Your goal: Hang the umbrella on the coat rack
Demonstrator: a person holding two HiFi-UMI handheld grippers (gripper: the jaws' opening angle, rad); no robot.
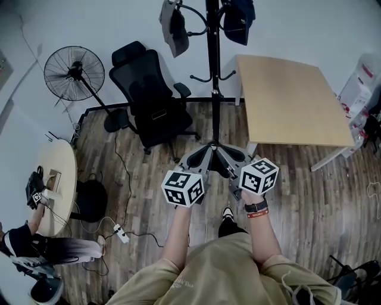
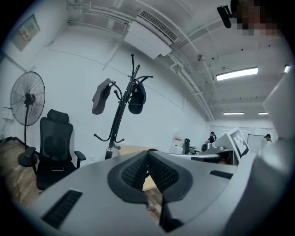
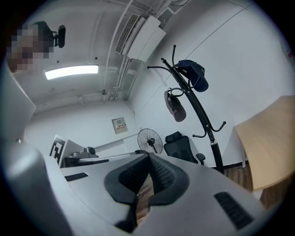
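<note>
**Facing the coat rack, two shut grippers hold nothing**

Rising at 12 o'clock from the person's hands in the head view, one black coat rack (image 1: 212, 71) stands on the wood floor against the white wall. Two things hang from its upper hooks: a grey cap (image 1: 172, 24) on the 9 o'clock side and a dark blue cap (image 1: 238, 18) on the 3 o'clock side. Its lower hooks are bare.

The person holds two grippers side by side, both pointed at the rack and apart from it. The left gripper (image 2: 147, 154) has its ribbed black pads pressed together at the tips with nothing between them. The right gripper (image 3: 148, 156) is closed the same way, and it too is empty. In the left gripper view the pole sits at about 11 o'clock above the jaws; in the right gripper view it leans away at about 1 o'clock.

One black office chair (image 1: 152, 95) stands at 10 o'clock from the grippers, with one standing fan (image 1: 74, 72) beyond it. One square wooden table (image 1: 292, 101) lies at 2 o'clock. One round table (image 1: 59, 184) sits at 9 o'clock, where a second person is seated.
</note>
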